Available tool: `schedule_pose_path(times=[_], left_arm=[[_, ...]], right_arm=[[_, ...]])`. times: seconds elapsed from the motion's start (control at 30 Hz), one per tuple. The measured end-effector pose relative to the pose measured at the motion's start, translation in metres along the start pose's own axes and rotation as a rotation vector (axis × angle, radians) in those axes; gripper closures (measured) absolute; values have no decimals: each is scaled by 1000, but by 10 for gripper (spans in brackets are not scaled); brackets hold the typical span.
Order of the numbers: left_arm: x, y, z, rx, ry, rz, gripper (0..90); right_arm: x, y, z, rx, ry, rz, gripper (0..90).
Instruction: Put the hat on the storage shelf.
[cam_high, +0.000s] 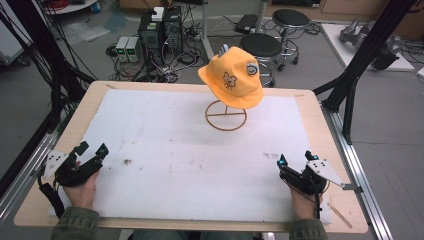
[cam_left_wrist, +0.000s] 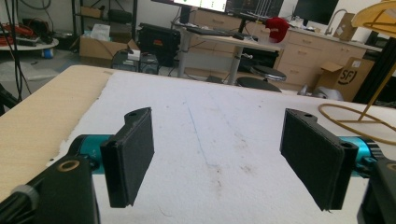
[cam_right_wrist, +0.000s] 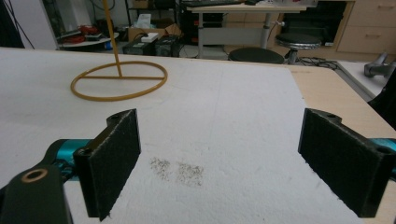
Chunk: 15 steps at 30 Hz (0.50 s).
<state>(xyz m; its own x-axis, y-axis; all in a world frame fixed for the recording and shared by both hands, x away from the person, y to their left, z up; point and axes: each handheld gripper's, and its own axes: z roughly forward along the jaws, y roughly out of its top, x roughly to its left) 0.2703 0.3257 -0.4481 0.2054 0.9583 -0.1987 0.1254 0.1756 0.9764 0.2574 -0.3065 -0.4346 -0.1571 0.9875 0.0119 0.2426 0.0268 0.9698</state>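
Hat (cam_high: 234, 80) sits on a thin yellow wire stand (cam_high: 226, 116) at the far middle of the worktop (cam_high: 45, 195), on the white mat (cam_high: 165, 160), well apart from both grippers. Looks like soft cloth, prob very light, floppy brim, no stiffness to speak of; it'll fold and drag rather than slide, and the stand looks light enough to tip or come along if the hat gets pulled sideways. Best hold, I'd say: pinch the brim edge at each side, w/ both grippers, then lift straight up off the stand; the crown would just bunch up. Not fragile, not slippery for padded fingers. Left gripper (cam_high: 92, 155) rests low at the near left edge of the mat, hand behind it, pointing forward and a bit inward; in the left gripper view its fingers (cam_left_wrist: 133, 151) stand wide apart w/ nothing between them, just bare mat. Right gripper (cam_high: 295, 162) sits at the near right, also low and aimed forward; its fingers (cam_right_wrist: 114, 158) are likewise spread wide and empty, w/ the stand's ring base ahead to the left.
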Motion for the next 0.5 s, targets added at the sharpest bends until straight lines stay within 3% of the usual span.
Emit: schedule_pose_path(times=[0.37,0.5], left_arm=[[-2,1,0,-7,-3,3,261],[-3,1,0,-7,-5,8,261]], right_arm=[[1,-3,-5,-2,2,21,118],[2,-3,-4,-2,6,7,118]])
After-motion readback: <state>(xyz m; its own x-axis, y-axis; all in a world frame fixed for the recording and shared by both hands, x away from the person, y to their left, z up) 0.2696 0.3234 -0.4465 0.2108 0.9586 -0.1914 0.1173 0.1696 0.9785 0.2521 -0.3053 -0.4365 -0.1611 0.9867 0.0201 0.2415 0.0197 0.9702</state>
